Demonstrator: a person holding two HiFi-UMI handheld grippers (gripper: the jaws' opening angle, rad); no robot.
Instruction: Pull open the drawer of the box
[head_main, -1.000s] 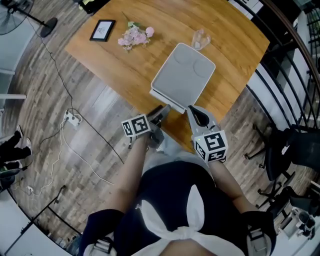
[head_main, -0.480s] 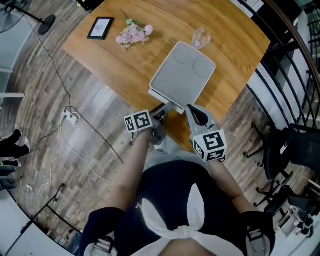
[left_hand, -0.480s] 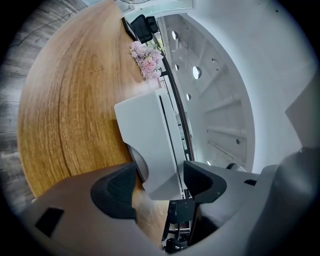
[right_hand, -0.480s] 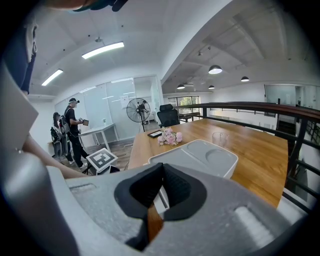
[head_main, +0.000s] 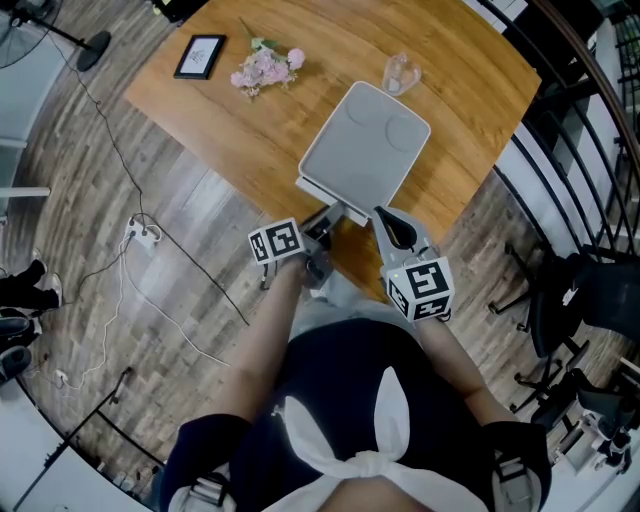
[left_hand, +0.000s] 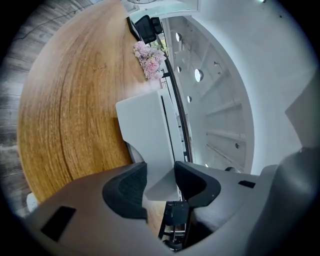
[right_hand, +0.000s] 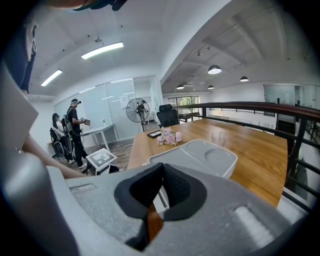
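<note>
Box (head_main: 362, 150) one, drawer (left_hand: 161, 182) one.

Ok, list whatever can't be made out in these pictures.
- What the box holds: its top covers that in the head view, and the left gripper, shut on the drawer handle, blocks it in the left gripper view.
- Whether the shut right gripper touches the box: its own body hides the gap in the right gripper view.
- Print in the picture frame: too small in the head view.
</note>
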